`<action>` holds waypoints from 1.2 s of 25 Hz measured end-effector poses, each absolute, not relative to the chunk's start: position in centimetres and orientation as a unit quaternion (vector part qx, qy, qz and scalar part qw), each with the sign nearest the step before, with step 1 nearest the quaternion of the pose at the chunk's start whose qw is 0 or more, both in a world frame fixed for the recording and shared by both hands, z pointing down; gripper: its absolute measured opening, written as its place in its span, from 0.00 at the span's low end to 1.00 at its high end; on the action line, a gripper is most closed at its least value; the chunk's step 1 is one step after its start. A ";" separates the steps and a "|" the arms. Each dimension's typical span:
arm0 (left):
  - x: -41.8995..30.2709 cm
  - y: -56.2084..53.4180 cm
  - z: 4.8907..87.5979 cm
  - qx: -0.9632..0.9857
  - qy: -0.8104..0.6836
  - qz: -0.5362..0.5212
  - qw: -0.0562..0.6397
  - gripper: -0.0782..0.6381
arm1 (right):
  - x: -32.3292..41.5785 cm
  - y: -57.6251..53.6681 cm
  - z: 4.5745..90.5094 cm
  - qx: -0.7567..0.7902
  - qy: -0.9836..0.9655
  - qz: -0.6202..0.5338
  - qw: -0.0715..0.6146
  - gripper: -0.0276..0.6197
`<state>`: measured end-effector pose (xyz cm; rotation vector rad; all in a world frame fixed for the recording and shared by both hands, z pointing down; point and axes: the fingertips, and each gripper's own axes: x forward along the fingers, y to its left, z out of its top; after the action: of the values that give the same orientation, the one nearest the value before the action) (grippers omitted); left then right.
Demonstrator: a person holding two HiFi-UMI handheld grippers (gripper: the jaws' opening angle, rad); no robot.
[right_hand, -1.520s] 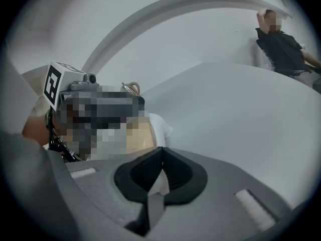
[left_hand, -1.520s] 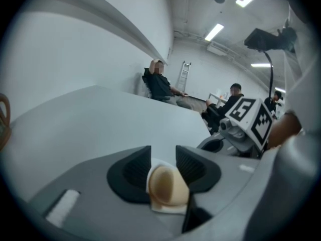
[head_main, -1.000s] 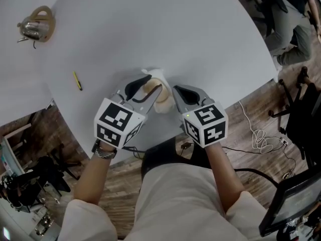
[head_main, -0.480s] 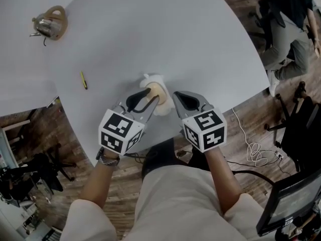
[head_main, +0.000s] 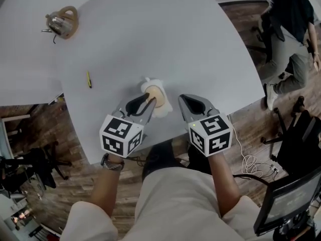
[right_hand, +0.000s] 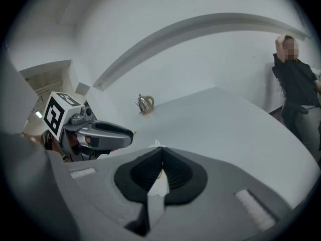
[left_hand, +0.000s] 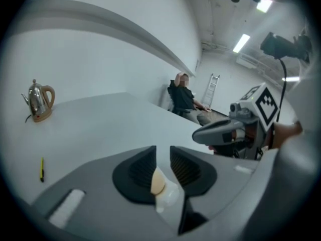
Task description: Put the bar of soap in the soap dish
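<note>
Bar of soap (head_main: 156,92) lies in soap dish (head_main: 163,109); left tongs (head_main: 149,101), just narrowing, parted and empty; right tongs (head_main: 183,100) closed.

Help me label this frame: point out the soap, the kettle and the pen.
soap (head_main: 155,91), head view, its tan top face.
kettle (head_main: 59,22), head view, its metal body.
pen (head_main: 89,79), head view, middle of its yellow shaft.

Left gripper (head_main: 149,101) jaws narrower, right gripper (head_main: 182,99) — withdrawn

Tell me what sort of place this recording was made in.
Probably an office or lab workspace: a big white table, a monitor, loose cables on the wood-pattern floor, and strip lights overhead.
</note>
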<state>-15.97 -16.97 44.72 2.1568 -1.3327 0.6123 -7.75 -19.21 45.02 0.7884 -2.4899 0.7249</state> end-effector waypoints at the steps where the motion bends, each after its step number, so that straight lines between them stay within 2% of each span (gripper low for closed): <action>1: -16.1 -17.1 44.6 0.791 -0.505 0.224 0.262 0.24 | -7.5 -19.4 44.7 0.284 -0.899 0.255 0.213 0.05; 18: -16.6 -15.3 41.6 0.705 -0.636 0.189 0.250 0.18 | -4.0 -21.6 38.4 0.276 -0.929 0.170 0.180 0.05; 30: -16.4 -12.9 35.0 0.671 -0.703 0.131 0.197 0.18 | -3.2 -21.0 31.1 0.242 -0.955 0.104 0.134 0.05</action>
<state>-16.38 -12.89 34.98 1.8785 -1.9668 0.3672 -3.19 -21.04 31.10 0.7001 -2.7695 0.3021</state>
